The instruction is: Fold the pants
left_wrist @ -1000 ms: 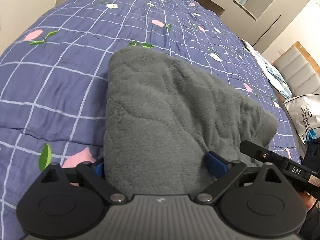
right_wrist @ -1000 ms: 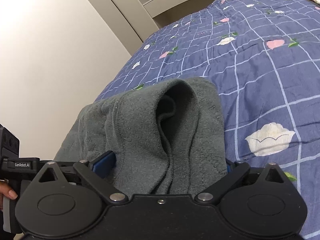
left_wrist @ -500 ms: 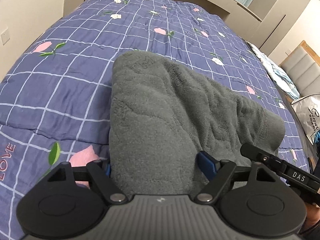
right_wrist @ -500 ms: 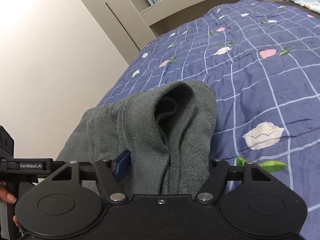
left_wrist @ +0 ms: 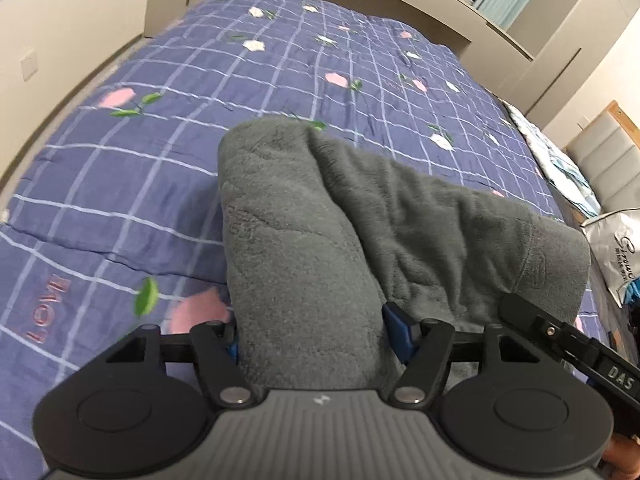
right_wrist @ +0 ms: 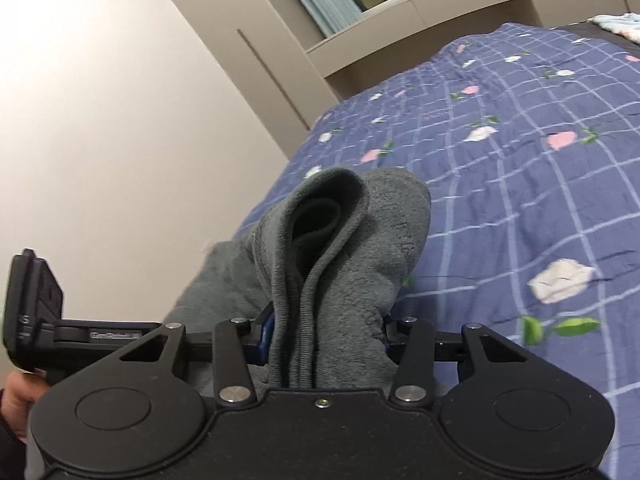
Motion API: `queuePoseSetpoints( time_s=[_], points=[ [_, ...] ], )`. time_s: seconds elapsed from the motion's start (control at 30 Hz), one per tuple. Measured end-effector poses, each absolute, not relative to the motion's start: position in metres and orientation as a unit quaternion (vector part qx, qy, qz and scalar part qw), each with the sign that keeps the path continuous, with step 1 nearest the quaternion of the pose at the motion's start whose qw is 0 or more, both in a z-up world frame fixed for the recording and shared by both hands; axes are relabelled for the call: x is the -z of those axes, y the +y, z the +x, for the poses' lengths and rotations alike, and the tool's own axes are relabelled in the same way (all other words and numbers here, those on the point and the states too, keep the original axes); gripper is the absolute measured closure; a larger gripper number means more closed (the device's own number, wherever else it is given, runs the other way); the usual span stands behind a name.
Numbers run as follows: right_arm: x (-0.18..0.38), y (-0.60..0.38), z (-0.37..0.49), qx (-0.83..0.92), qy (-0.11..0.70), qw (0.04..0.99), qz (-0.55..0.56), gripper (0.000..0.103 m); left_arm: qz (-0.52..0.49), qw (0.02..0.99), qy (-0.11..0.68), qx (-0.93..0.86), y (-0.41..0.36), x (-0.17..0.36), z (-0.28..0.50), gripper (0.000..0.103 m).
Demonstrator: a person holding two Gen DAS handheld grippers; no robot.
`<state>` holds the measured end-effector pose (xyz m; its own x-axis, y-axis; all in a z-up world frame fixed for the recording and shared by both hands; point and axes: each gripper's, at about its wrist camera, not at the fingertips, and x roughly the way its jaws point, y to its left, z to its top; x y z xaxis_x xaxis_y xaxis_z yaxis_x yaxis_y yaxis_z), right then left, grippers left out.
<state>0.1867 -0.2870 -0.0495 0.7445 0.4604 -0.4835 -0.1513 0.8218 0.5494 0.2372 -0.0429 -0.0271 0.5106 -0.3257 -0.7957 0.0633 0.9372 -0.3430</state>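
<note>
Both grippers — pinching grey pants

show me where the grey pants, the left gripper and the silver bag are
grey pants (left_wrist: 304, 264), left wrist view, fleece roll.
left gripper (left_wrist: 310, 340), left wrist view, midway between fingertips.
silver bag (left_wrist: 616, 248), left wrist view, printed face.

Two wrist fisheyes looking close along their own tongs.

The left view is facing across the bed toward the window wall; the right view is tilting toward the wardrobe. Both are sharing the grey pants and quilt.
</note>
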Motion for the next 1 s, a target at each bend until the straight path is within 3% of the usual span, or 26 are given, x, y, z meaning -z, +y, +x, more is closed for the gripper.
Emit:
queuePoseSetpoints(
  time_s=[0.43, 0.83, 1.0],
  points=[
    [0.049, -0.212, 0.213, -0.229, 0.324, 0.869, 0.296, 0.055, -0.131, 0.87, 0.473, 0.042, 0.036, 0.01, 0.236, 0.035],
    [0.058, -0.187, 0.221, -0.23, 0.338, 0.865, 0.289, 0.055, -0.156, 0.866, 0.474, 0.039, 0.067, 0.029, 0.232, 0.034],
    [0.069, -0.195, 0.221, -0.209, 0.345, 0.866, 0.294, 0.047, -0.152, 0.866, 0.475, 0.041, 0.066, 0.033, 0.231, 0.027]
  ],
)
